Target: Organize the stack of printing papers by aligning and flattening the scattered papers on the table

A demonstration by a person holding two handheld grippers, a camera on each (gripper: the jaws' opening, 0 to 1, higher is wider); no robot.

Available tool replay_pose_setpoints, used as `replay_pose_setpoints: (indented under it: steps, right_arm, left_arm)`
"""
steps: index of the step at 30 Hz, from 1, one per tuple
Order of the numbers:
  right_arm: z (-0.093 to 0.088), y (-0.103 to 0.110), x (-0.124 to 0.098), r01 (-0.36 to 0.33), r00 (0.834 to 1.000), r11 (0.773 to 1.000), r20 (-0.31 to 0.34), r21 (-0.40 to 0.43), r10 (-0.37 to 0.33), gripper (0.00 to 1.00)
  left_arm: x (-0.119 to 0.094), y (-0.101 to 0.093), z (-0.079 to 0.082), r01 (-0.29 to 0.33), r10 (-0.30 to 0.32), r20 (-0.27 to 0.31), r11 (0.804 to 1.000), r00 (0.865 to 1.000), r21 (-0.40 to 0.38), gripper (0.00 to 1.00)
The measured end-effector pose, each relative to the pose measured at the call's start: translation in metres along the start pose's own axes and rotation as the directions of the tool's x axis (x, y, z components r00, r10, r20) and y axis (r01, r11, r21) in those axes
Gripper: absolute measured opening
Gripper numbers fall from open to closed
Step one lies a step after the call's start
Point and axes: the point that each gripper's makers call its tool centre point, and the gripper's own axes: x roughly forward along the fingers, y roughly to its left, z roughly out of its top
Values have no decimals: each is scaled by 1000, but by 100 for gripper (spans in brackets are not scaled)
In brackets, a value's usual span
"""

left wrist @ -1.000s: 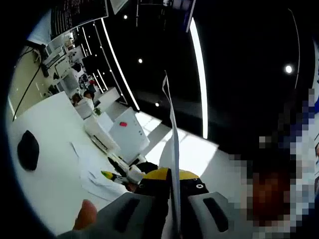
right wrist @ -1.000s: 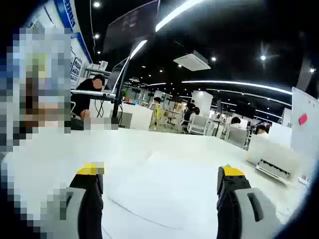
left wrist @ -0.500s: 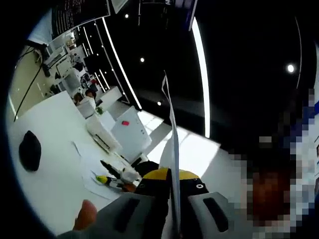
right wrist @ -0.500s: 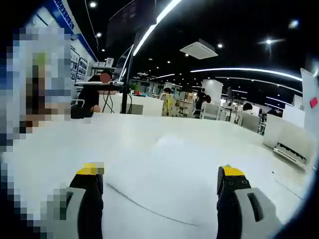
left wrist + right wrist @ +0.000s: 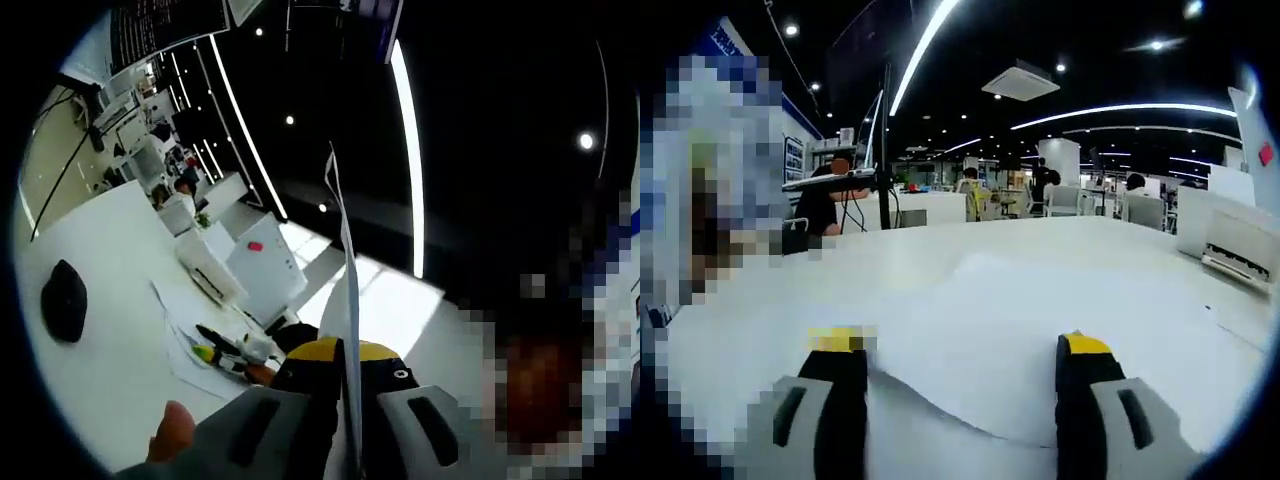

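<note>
Narrowing slightly from where they stood a second ago, the jaws of the right tool (image 5: 960,345) are seen spread and empty, with a sheet of white paper (image 5: 1040,330) lying flat on the white table (image 5: 790,290) ahead of and between them; its near edge, which ran well in front of the tips a moment earlier, now crosses just between the two yellow-capped jaws, so a close-in on that sheet is judged to be under way. The left tool (image 5: 350,360) is unchanged: its jaws are pressed together on a thin sheet (image 5: 345,250) that is held edge-on, rising straight up from the tips, the tool rolled so the table falls away to its left. More loose sheets (image 5: 185,345) and some pens (image 5: 225,350) lie beyond that tool, so alignment is judged unfinished.
</note>
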Motion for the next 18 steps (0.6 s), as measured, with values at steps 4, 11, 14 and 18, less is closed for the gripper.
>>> replay_pose_setpoints:
  steps: [4,11,14,18]
  right_arm:
    - [0,0,2,-4,1000,1000,-8,-2,4,42]
    - [3,-3,5,0,1000,1000,-5,-1,0,25]
    - [4,-2,5,-1,1000,1000,-5,-1,1,20]
    - [4,0,5,-3,1000,1000,-6,-7,3,18]
  left_arm:
    - [0,0,-3,-4,4,-9,1000,1000,4,6]
    - [-2,2,1,-10,10,-7,1000,1000,7,6]
    - [-2,3,2,-8,9,-8,1000,1000,5,6]
    - [-1,2,1,-7,7,-11,1000,1000,5,6]
